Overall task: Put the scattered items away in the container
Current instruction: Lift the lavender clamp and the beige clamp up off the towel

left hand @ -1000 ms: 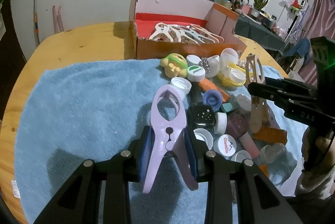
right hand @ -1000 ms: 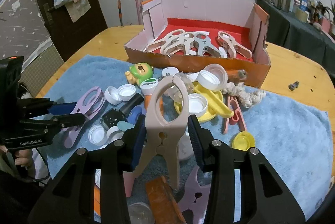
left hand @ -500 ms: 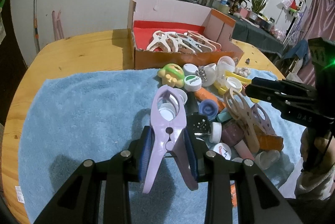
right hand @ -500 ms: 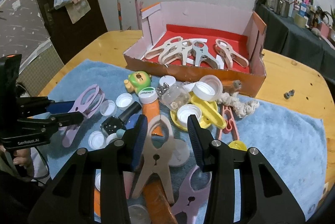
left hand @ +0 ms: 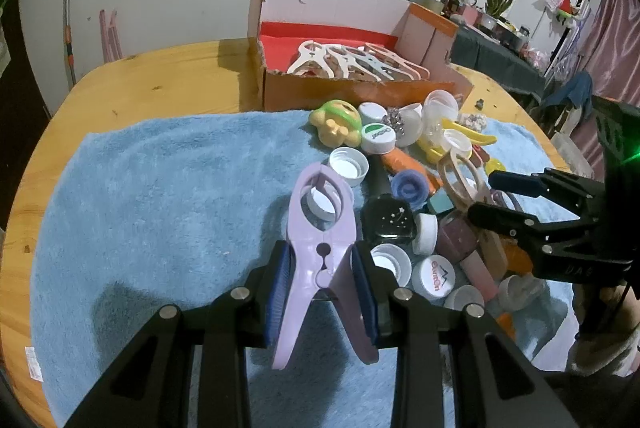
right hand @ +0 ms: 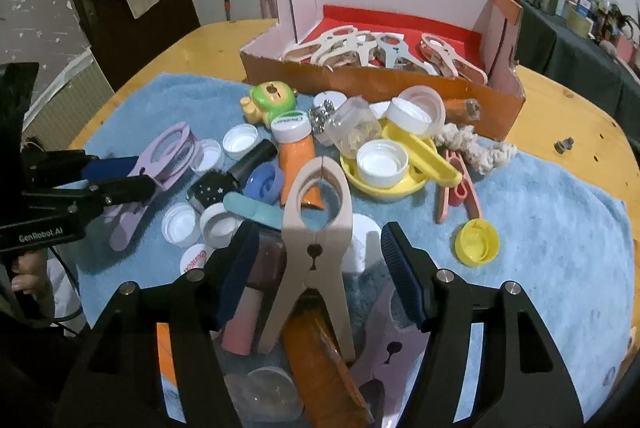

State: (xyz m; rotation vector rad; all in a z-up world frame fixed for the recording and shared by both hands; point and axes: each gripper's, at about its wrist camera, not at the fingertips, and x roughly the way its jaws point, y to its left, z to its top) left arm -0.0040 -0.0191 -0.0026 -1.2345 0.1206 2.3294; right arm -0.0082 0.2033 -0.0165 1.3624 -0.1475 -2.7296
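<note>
My left gripper [left hand: 322,288] is shut on a lilac plastic clip [left hand: 320,244], held low over the blue towel [left hand: 160,208]; the clip also shows in the right wrist view [right hand: 160,168]. My right gripper [right hand: 320,276] is open, its pads apart on either side of a beige clip [right hand: 316,240] that lies on the pile and looks untouched by them. The cardboard box [right hand: 380,80] with a red floor holds several pale clips [right hand: 384,48] at the back; it also shows in the left wrist view [left hand: 352,68].
Between the grippers and the box lies a pile: white caps [right hand: 382,164], a yellow dish [right hand: 400,180], a green toy [right hand: 272,100], an orange tube [right hand: 296,156], a dark bottle [left hand: 388,220], a rope [right hand: 472,148]. The wooden table [left hand: 160,76] surrounds the towel.
My right gripper has opened and let go of the beige clip, which dropped from upright to lying on the pile. My left gripper still holds the lilac clip, little moved.
</note>
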